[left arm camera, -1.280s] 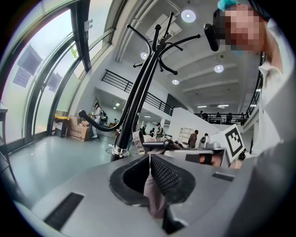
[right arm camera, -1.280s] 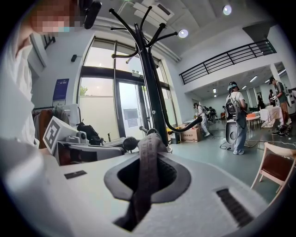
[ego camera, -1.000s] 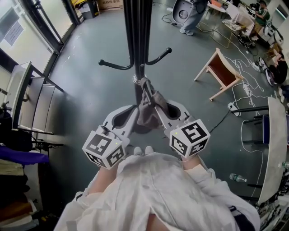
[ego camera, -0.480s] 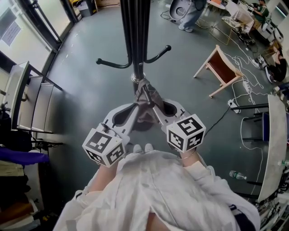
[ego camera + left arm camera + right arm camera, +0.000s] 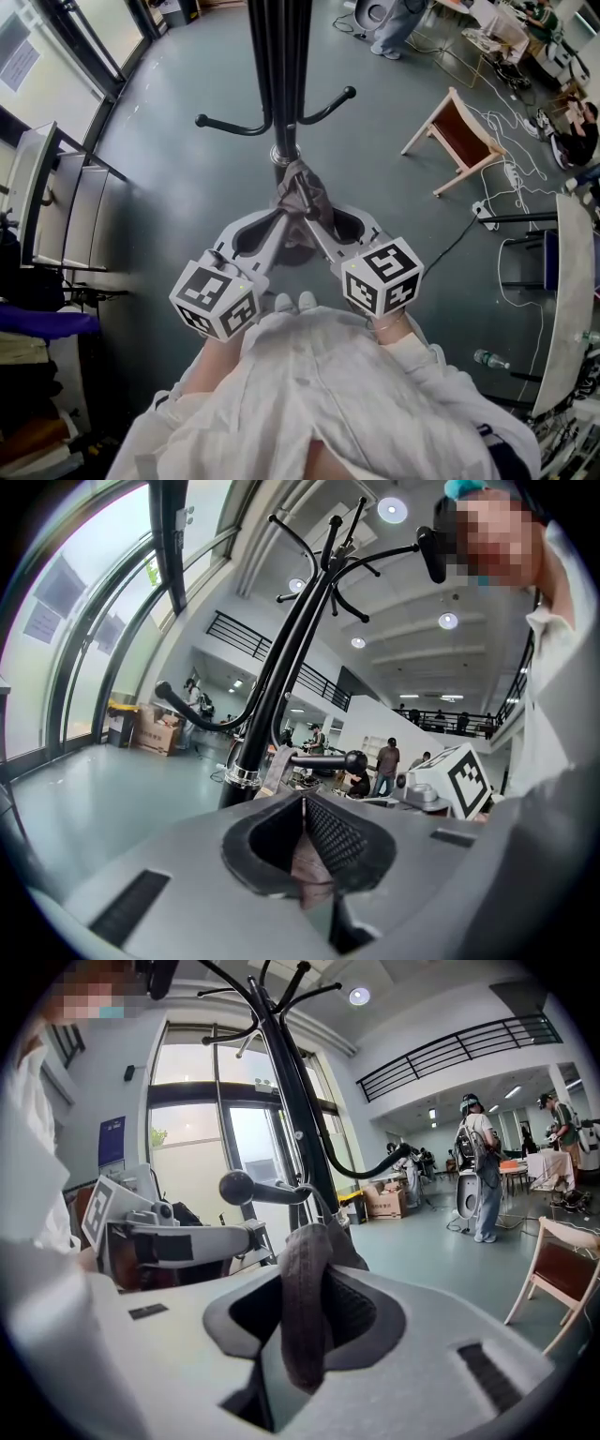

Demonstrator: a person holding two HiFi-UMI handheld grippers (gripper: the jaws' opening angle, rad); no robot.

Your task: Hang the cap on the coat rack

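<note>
Cap (image 5: 302,199) hangs bunched at my jaw tips, close before the coat rack (image 5: 281,75) pole. My left gripper (image 5: 302,808) pinches its fabric, steadying it. On my right gripper (image 5: 305,1274) the jaws have just been opening, brim loose between them, presumably to release.

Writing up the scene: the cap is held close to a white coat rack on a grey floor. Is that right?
Not quite. The coat rack is black, not white, as the head view shows. The cap is held close to it, on a grey floor.
</note>
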